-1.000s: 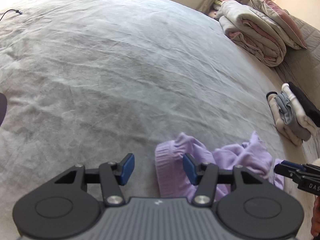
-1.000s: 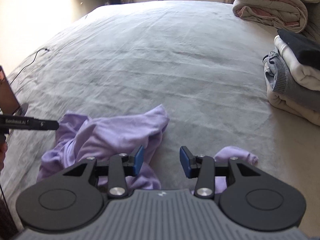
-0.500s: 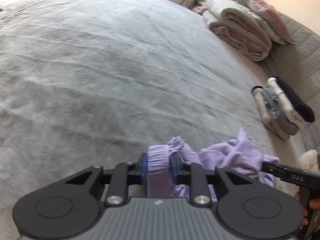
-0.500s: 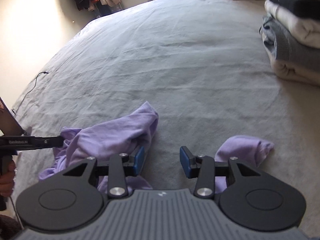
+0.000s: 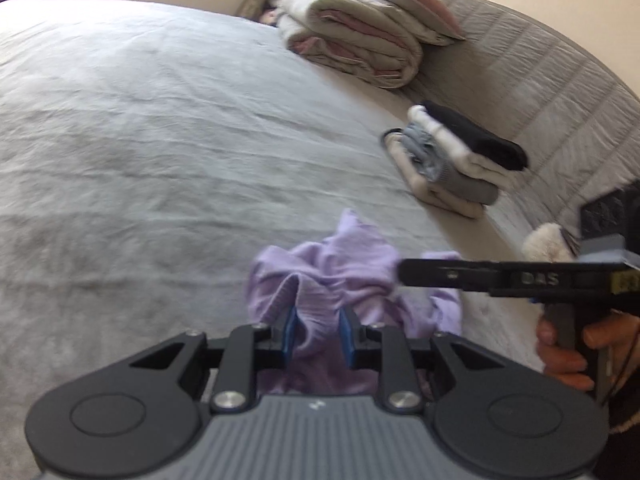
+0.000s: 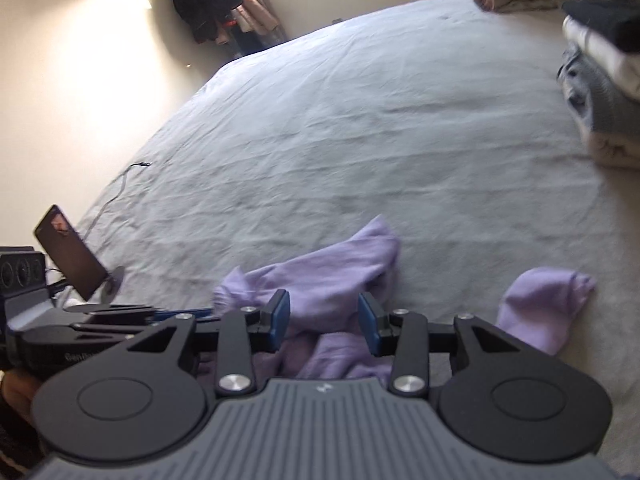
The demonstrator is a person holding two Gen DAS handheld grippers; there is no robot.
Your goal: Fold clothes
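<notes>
A crumpled lilac garment (image 5: 344,268) lies on the grey bedsheet (image 5: 160,140). My left gripper (image 5: 318,332) is shut on a ribbed edge of it, and the cloth bunches up between the blue pads. In the right wrist view the right gripper (image 6: 324,318) hovers open just over the garment's (image 6: 332,272) middle, holding nothing. One loose sleeve (image 6: 548,308) lies off to the right. The left gripper (image 6: 206,312) comes in from the left there. The right gripper (image 5: 404,274) shows side-on in the left wrist view, held by a hand (image 5: 568,348).
A stack of folded clothes (image 5: 452,160) sits near the quilted headboard (image 5: 540,92), with a folded duvet (image 5: 360,48) behind it. A phone on a stand (image 6: 70,256) and a cable (image 6: 120,184) lie at the bed's left edge. Wide bare sheet stretches ahead.
The left gripper closed on the garment's ribbed edge, then lifted it and swung right. The right gripper stayed open and moved over the garment's middle.
</notes>
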